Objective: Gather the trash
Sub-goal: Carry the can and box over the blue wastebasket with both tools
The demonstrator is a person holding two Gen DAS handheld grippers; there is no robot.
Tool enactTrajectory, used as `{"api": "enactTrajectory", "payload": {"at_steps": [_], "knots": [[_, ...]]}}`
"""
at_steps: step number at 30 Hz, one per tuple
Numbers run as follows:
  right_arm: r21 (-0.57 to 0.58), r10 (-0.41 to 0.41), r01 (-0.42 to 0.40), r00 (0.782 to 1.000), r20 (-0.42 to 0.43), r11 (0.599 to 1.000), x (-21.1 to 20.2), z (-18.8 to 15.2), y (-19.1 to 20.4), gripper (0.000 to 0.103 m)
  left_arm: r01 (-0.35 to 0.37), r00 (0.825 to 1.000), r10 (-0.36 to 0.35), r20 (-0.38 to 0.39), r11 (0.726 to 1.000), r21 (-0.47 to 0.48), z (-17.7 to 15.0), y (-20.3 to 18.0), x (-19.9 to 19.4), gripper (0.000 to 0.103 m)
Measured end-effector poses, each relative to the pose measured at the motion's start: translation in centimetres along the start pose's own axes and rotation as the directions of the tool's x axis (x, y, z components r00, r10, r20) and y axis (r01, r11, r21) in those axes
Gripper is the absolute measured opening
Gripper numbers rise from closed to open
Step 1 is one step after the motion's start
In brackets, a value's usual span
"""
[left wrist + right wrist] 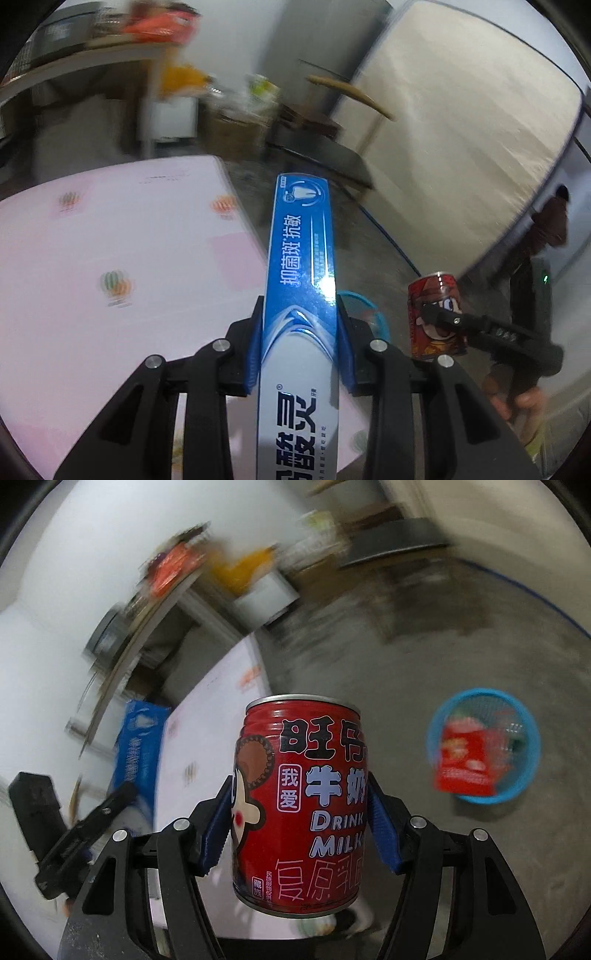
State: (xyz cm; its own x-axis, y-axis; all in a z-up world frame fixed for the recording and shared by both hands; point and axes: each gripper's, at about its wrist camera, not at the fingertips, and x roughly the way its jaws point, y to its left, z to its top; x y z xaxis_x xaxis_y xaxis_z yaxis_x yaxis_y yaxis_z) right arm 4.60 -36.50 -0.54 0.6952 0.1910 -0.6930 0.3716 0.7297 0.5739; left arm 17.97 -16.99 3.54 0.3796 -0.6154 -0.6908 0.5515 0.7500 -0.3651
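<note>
My left gripper (300,314) is shut on a long blue and white toothpaste box (301,266), held up past the edge of the pink table (110,251). My right gripper (300,805) is shut on a red milk drink can (301,801), held upright in the air. The can (437,314) and the right gripper also show at the right of the left wrist view. The toothpaste box (138,753) shows at the left of the right wrist view. A blue mesh basket (484,746) stands on the floor with a red carton (467,757) in it; its rim (364,301) peeks out behind the left gripper.
Grey concrete floor (424,657) lies around the basket. A shelf table with clutter (110,40) and boxes stand at the back. A large beige panel (461,129) leans at the right. A person's hand (524,402) shows low at the right.
</note>
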Motion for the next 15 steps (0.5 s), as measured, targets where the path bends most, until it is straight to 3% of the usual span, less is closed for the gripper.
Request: {"api": "enactTrajectory", "payload": {"at_steps": [3,7,13,15], "knots": [[0.140,-0.054,0.048,0.998,0.038,0.989,-1.2,-0.5,-5.8,0.062,0.081,0.990,-0.077,-0.115,0.996,0.028,1.4,-4.2,5.5,0.033],[0.305,-0.083,0.079,0.997,0.003,0.949,0.1,-1.8,-12.9,0.062,0.110,0.964,-0.098,-0.248,0.993,0.035,1.2,-7.8,12.6,0.033],[0.376,-0.091,0.109,0.994,-0.066,0.920,4.6,-2.0,-17.9,0.062,0.113,0.906,-0.104,-0.411,0.994,-0.004,0.0,-11.3,22.4,0.033],[0.377,-0.080,0.102,0.994,-0.074,0.920,5.7,-0.8,-19.3,0.063,0.121,0.899,-0.116,-0.422,0.993,-0.016,0.5,-12.1,24.1,0.033]]}}
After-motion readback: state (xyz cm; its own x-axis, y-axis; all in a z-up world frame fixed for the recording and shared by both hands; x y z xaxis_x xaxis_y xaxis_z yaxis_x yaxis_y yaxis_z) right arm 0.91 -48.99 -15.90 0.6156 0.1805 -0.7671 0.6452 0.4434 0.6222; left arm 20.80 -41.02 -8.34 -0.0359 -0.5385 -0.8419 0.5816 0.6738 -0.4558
